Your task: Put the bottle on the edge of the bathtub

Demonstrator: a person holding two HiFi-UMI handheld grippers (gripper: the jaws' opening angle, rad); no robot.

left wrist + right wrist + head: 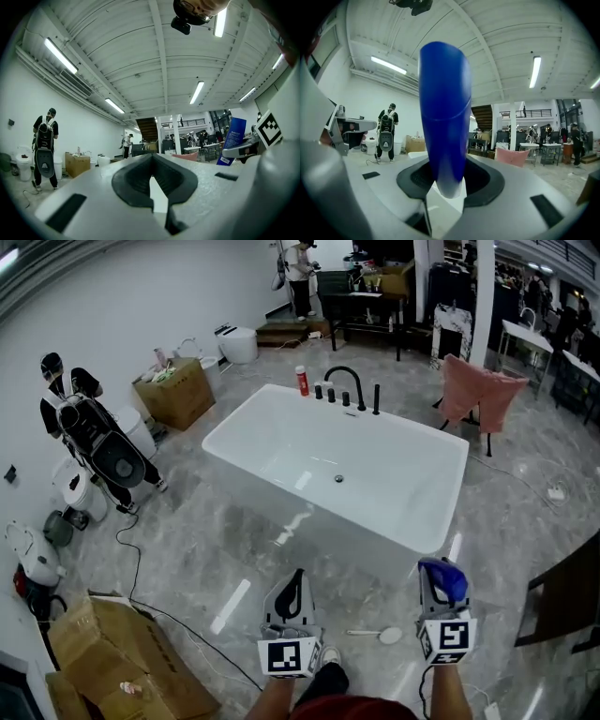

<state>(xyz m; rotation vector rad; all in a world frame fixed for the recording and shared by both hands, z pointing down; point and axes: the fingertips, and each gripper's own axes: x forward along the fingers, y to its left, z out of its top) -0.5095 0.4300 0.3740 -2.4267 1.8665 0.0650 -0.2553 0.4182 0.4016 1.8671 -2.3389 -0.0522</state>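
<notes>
A tall blue bottle (443, 117) stands up between the jaws of my right gripper (447, 185), which is shut on its lower end. In the head view the blue bottle (442, 579) and right gripper (441, 601) are low on the right, short of the near side of the white bathtub (319, 495). My left gripper (296, 582) hovers beside it on the left, its tips together and nothing in them. From the left gripper view the left gripper (152, 161) points across the room, with the blue bottle (232, 140) at the right.
A black faucet (347, 385) and a small red bottle (302, 381) stand on the tub's far rim. A person with equipment (94, 437) stands at the left wall. Cardboard boxes (122, 657) and a cable (131, 549) lie at lower left. A pink-draped chair (478, 390) is at back right.
</notes>
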